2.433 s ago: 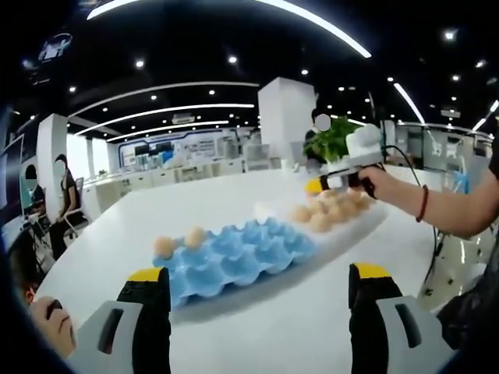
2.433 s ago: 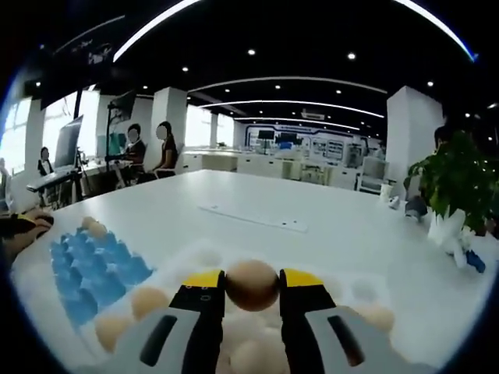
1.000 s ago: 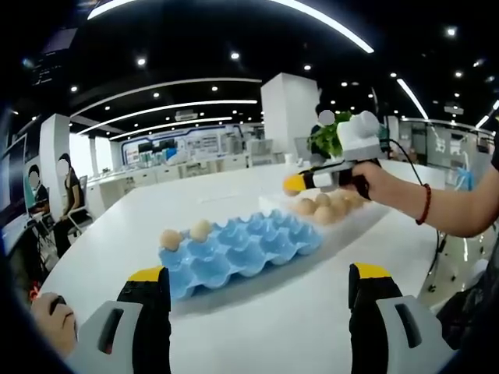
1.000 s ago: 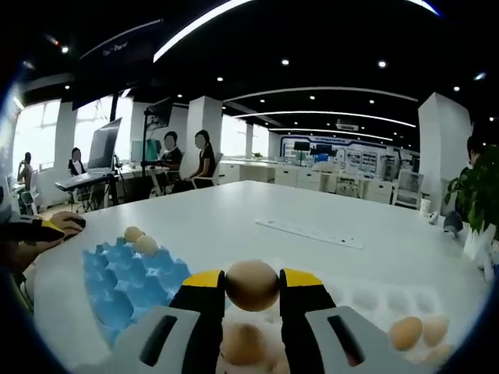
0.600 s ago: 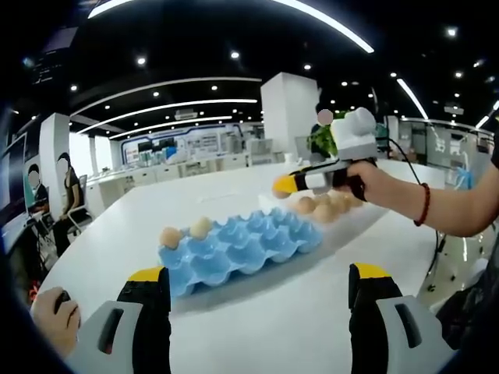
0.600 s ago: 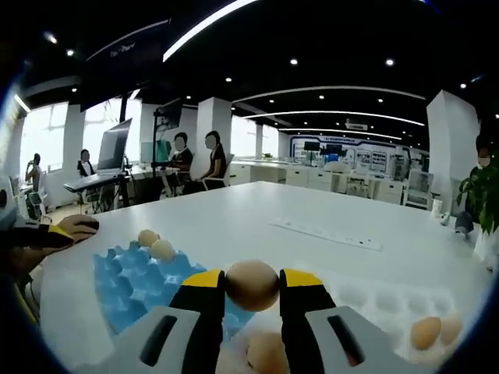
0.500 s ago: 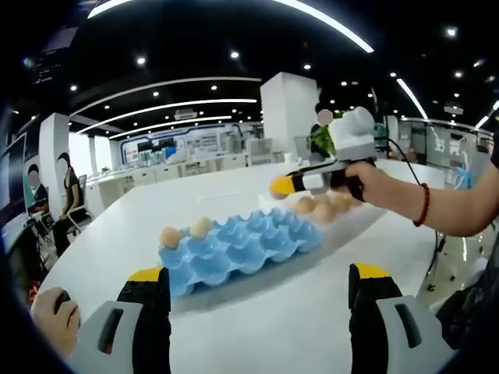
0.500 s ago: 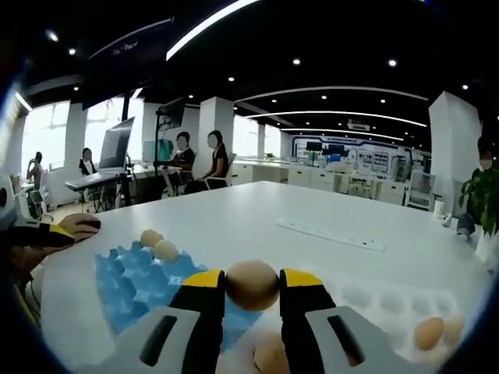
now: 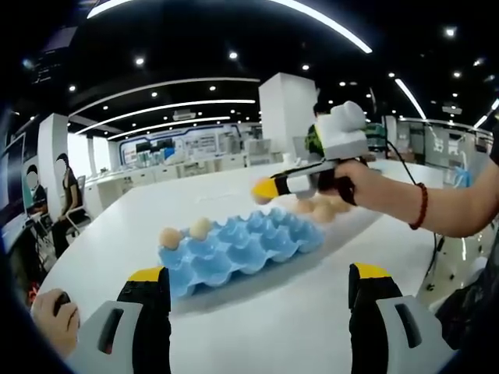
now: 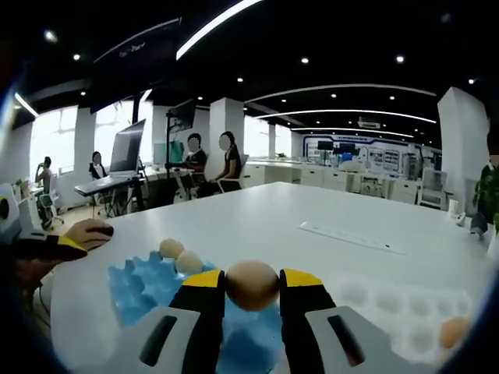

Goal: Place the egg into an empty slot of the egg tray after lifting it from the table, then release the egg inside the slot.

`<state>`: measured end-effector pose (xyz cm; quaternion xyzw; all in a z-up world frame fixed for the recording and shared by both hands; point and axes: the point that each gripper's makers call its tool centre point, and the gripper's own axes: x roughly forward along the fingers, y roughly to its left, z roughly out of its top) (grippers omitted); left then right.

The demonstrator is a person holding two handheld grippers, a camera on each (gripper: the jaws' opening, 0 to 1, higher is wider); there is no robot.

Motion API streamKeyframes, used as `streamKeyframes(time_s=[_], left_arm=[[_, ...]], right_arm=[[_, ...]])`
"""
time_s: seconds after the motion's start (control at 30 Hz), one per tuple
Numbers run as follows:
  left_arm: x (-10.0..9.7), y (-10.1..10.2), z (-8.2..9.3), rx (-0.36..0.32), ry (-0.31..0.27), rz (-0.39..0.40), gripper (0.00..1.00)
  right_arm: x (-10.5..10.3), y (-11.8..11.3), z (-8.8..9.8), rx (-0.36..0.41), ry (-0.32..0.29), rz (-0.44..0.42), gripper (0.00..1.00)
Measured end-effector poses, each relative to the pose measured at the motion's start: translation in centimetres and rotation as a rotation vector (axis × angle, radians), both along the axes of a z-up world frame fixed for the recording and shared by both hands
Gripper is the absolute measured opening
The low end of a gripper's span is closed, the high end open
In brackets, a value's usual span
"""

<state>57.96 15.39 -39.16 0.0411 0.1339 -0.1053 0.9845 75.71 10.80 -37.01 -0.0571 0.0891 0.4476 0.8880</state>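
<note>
Left gripper view, taken from left to right: a person's hand [image 9: 53, 327] shows at the lower left edge, then the left gripper [image 9: 260, 308] with its two yellow-tipped jaws wide apart and nothing between them, low over the white table [image 9: 296, 312]. Beyond them lies the blue egg tray [image 9: 238, 248], with two eggs [image 9: 185, 233] side by side in slots at its far left corner. Above the tray's right end the right gripper [image 9: 265, 189] reaches in from the right, held by a hand [image 9: 351, 183]. More eggs [image 9: 316, 209] lie just behind it on the table.

In the right gripper view, the other gripper's yellow tip and a hand [image 10: 86, 234] sit at the left edge. The blue egg tray [image 10: 144, 284] lies below, its two eggs [image 10: 180, 255] at the far side. The right gripper [image 10: 253, 288] is clamped on a brown egg [image 10: 252, 284] above the tray. A clear tray [image 10: 390, 308] lies to the right.
</note>
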Motion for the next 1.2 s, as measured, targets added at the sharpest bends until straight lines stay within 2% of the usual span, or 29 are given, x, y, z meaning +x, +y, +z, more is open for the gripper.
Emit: streamKeyframes(time_s=[0.43,0.63,0.87,1.2], left_arm=[[0.2,0.2,0.0,-0.004,0.002,-0.005,0.96],[0.4,0.6,0.5,-0.021,-0.007,0.003,0.96],[0.4,0.5,0.3,-0.043,0.014,0.009,0.95],[0.4,-0.3,0.4,-0.049,0.019,-0.021,0.95]], right_arm=[[-1.7,3.6,-0.4,-0.007,0.004,0.075,0.28],[-1.7,5.4,-0.9,-0.022,0.015,0.111,0.28],[-1.7,6.3,-2.5,-0.054,0.033,0.12,0.28],[-1.4,6.5,-3.2,-0.035,0.081,0.116,0.29]])
